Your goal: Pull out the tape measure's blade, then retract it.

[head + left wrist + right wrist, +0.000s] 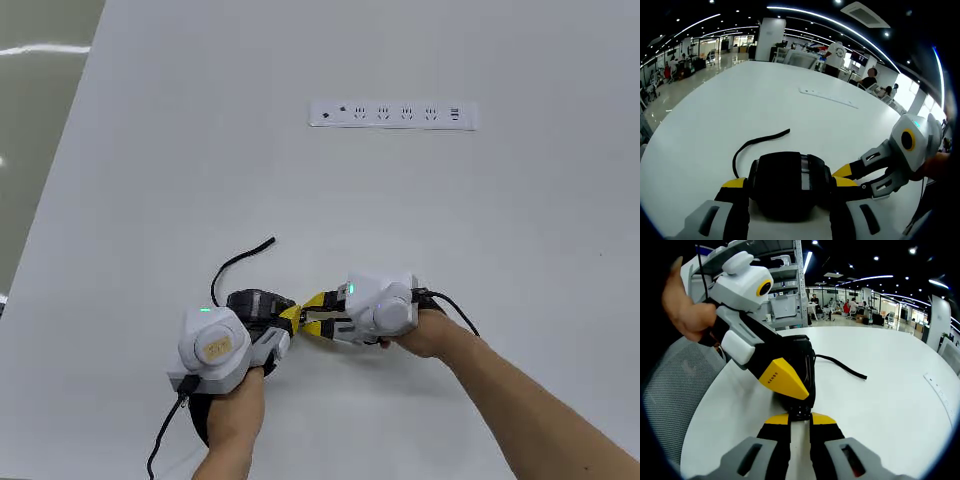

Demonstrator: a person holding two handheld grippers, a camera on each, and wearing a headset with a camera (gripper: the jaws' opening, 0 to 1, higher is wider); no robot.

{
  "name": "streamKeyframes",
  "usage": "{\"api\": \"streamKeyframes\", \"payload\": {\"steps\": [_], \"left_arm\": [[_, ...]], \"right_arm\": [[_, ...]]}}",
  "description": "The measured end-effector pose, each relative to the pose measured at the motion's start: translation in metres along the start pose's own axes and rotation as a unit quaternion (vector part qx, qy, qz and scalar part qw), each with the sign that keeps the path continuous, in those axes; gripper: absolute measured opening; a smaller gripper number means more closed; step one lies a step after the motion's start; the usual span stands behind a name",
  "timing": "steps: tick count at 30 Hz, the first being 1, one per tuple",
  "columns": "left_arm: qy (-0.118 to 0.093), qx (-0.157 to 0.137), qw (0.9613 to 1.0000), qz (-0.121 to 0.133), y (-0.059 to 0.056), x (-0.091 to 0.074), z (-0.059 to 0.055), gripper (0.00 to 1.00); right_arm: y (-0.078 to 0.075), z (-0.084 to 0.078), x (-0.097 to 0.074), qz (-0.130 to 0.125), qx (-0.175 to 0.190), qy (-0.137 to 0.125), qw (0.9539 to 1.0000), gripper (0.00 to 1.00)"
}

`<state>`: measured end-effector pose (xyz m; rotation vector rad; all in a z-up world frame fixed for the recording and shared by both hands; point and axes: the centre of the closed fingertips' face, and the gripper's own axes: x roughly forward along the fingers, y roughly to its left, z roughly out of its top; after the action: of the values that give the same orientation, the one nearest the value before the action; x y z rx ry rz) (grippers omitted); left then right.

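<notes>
the left gripper (789, 186) was clamped across the black tape measure (785, 172), one yellow-tipped finger on each flat side of the case, pinning it on the white table (450, 220); the right gripper (800, 419) had its jaws drawn narrow, pinched on a small dark piece at the case's mouth that looked like the blade hook (800, 413), though it was too small to be sure; no blade showed outside the case, so the pull seemed not yet begun; the chief risk was the narrow pinch sliding off that little hook as soon as the spring resisted, since so little metal sat between the tips; a pull angled away from the mouth could kink the blade or twist the case in the left grip, which held smooth curved plastic; the two grippers' fingers sat nearly touching, so they could knock together at the start; the loose black strap (240, 258) lay just beyond the case, and the power strip (393, 114) was well apart.
</notes>
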<state>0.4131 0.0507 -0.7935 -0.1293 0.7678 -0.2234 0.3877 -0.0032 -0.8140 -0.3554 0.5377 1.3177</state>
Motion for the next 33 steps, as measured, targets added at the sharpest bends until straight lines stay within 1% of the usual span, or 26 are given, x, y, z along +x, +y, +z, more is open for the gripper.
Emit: {"api": "streamKeyframes", "payload": {"steps": [3,11,14,23,29,33], "left_arm": [[-0.001,0.002,1.0000,0.001,-0.0006,0.0002,-0.0004,0.63],[-0.002,0.022,0.9998,0.003,-0.0028,0.0004,-0.0018,0.63],[-0.004,0.016,0.9998,0.005,-0.0021,-0.0002,-0.0021,0.63],[-0.009,0.019,0.9998,0.006,-0.0018,0.0000,-0.0020,0.63],[-0.006,0.025,0.9997,-0.006,-0.0019,-0.0004,-0.0020,0.63],[-0.004,0.027,0.9996,-0.008,-0.0026,-0.0007,-0.0023,0.63]], "right_arm": [[0.0004,-0.0010,0.0013,-0.001,-0.003,0.001,1.0000,0.12],[0.0017,-0.0051,0.0042,-0.004,-0.012,0.013,0.9998,0.13],[-0.0002,-0.0047,0.0050,-0.013,-0.020,0.015,0.9996,0.13],[-0.0007,-0.0047,0.0052,-0.017,-0.016,0.014,0.9996,0.13],[-0.0005,-0.0045,0.0050,-0.019,-0.013,0.015,0.9996,0.14],[0.0001,-0.0048,0.0049,-0.021,-0.011,0.015,0.9996,0.14]]}}
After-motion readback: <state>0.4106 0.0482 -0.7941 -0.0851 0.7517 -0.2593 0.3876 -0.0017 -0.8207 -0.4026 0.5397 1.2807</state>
